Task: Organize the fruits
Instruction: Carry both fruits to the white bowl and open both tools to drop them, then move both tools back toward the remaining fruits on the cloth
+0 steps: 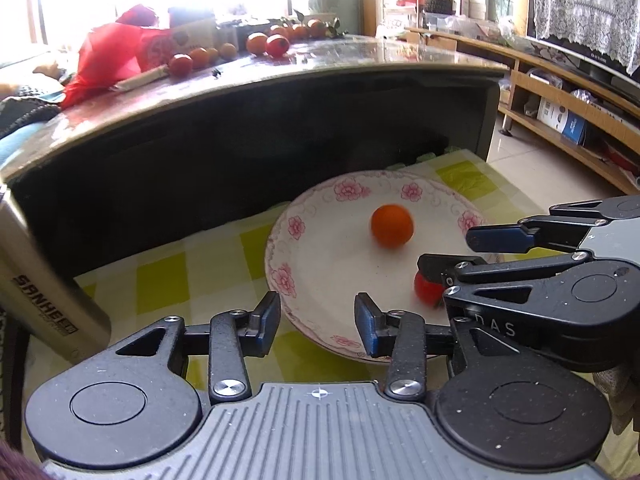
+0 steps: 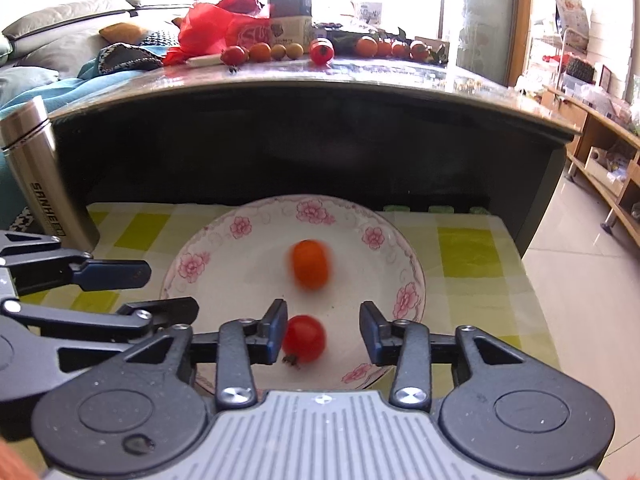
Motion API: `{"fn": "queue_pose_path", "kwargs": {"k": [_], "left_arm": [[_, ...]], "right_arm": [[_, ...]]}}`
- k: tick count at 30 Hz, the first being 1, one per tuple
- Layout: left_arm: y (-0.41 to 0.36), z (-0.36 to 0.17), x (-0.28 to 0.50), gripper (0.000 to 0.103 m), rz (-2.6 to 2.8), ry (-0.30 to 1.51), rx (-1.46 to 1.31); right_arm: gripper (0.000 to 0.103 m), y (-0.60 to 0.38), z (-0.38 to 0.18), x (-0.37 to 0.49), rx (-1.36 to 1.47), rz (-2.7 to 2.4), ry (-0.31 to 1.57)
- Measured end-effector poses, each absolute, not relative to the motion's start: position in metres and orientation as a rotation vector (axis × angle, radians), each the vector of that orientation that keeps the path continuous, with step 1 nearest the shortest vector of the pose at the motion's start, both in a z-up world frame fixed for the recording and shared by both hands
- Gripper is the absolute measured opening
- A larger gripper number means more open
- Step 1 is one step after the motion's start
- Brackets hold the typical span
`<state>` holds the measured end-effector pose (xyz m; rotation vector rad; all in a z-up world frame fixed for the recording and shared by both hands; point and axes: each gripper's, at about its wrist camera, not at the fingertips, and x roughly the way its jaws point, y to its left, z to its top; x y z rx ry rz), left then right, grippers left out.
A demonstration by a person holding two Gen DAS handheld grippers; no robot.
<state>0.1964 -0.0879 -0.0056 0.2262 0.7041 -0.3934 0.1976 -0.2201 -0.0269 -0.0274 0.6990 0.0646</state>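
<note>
A floral plate (image 2: 208,248) sits on a yellow-checked cloth (image 2: 464,256), holding an orange fruit (image 2: 310,264) at its middle and a red fruit (image 2: 304,338) near its front rim. The right gripper (image 2: 323,330) hangs over that rim with jaws spread, the red fruit just beside its left finger and not pinched. The left gripper (image 1: 318,322) hovers at the plate's near-left edge, also spread and empty. A steel flask (image 2: 44,176) stands far left on the cloth. Behind, a higher dark table (image 2: 360,80) carries more fruit (image 2: 322,51) and a red bag (image 2: 216,26).
</note>
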Motion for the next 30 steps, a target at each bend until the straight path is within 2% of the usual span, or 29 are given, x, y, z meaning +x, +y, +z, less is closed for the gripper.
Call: {"fn": "queue_pose_path", "kwargs": {"k": [16,30], "left_arm": [[-0.056,0.032,0.145,0.057,-0.410,0.649,0.170],[-0.027,0.021,0.110,0.058,-0.428,0.701,0.113]], "right_arm": [[0.054,-0.203,0.018,0.148,-0.068,0.028,0.638],[0.054,-0.182,0.020,0.110,-0.026,0.045,0.744]]}}
